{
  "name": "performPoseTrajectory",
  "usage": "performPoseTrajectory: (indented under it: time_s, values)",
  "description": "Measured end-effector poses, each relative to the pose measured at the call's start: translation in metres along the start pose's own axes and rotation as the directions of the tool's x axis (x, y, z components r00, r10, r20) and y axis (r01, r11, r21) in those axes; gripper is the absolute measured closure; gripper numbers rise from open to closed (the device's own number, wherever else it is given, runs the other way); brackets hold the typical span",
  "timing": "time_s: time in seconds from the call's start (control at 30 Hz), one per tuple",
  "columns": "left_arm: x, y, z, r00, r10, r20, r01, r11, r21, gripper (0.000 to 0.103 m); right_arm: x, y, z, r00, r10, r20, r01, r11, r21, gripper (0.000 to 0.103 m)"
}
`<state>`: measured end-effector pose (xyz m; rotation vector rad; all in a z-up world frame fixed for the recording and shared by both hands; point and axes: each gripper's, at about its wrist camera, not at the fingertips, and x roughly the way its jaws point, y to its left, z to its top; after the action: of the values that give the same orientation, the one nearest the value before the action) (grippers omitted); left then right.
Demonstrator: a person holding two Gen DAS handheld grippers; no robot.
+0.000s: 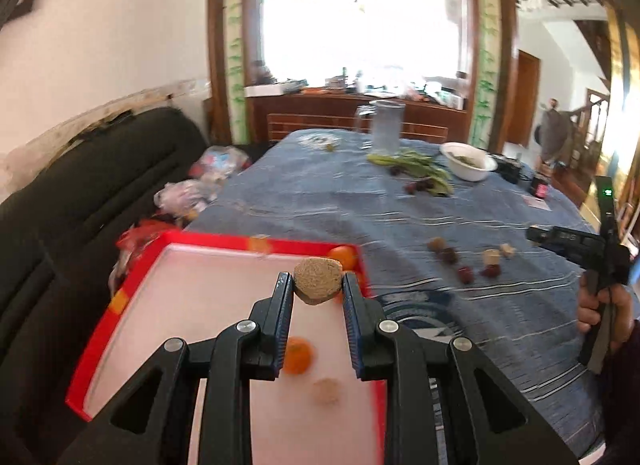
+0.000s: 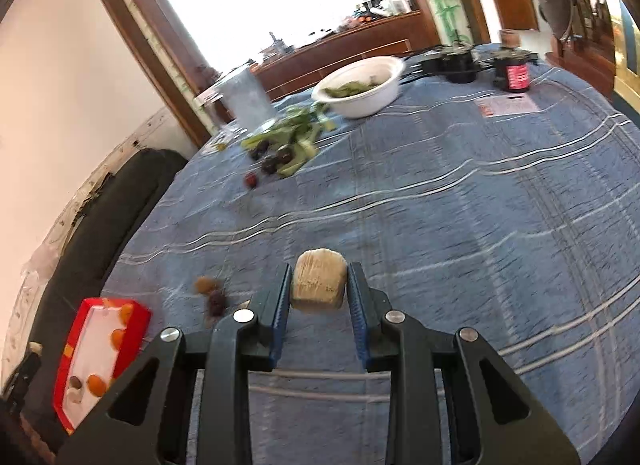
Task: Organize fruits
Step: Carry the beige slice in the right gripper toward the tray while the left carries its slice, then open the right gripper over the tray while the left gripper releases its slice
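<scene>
1. Left wrist view: the left gripper (image 1: pixel 318 285) has its jaws narrowed onto a rough brown round fruit (image 1: pixel 318 280), pinched between the blue pads and held above the red tray (image 1: pixel 94 345).
2. On the tray's white floor lie an orange (image 1: pixel 298 355) and a pale brown fruit (image 1: pixel 327 390); a second orange (image 1: pixel 344 257) sits in the far right corner.
3. On the blue tablecloth (image 1: pixel 440 205), right of the tray, small dark red and tan fruits (image 1: pixel 466 274) lie scattered. A hand (image 1: pixel 600 305) at the right edge holds the other tool.
4. Right wrist view: the right gripper (image 2: pixel 320 285) has its jaws closed against a tan, flat-sided block-shaped piece (image 2: pixel 319 280), held above the cloth.
5. The tray lies at the lower left, well apart. A white bowl (image 2: pixel 360 85) of greens stands at the far side.
</scene>
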<state>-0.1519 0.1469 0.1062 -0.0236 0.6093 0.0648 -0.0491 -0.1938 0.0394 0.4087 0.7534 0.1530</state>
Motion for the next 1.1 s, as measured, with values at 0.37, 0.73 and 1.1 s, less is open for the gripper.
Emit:
performPoseTrajectory:
  time_s: [0.37,0.73,1.1]
  values:
    - [0.013,0.051,-0.019,0.996,0.067,-0.054,-0.069,0.997,-0.039,0.079,0.000,0.190,-0.077,0.946,0.277,-0.168,-0.320,0.884,-0.340,0.073]
    - [0.034,0.068,-0.039,0.983,0.121,-0.140,-0.123,0.992,-0.005,0.079,0.035,0.247,-0.124,0.923,0.246,-0.294,-0.355,0.839,-0.412,0.073]
    - [0.038,0.072,-0.046,0.973,0.156,-0.171,-0.156,0.988,0.016,0.075,0.047,0.241,-0.127,0.917,0.231,-0.324,-0.348,0.861,-0.372,0.070]
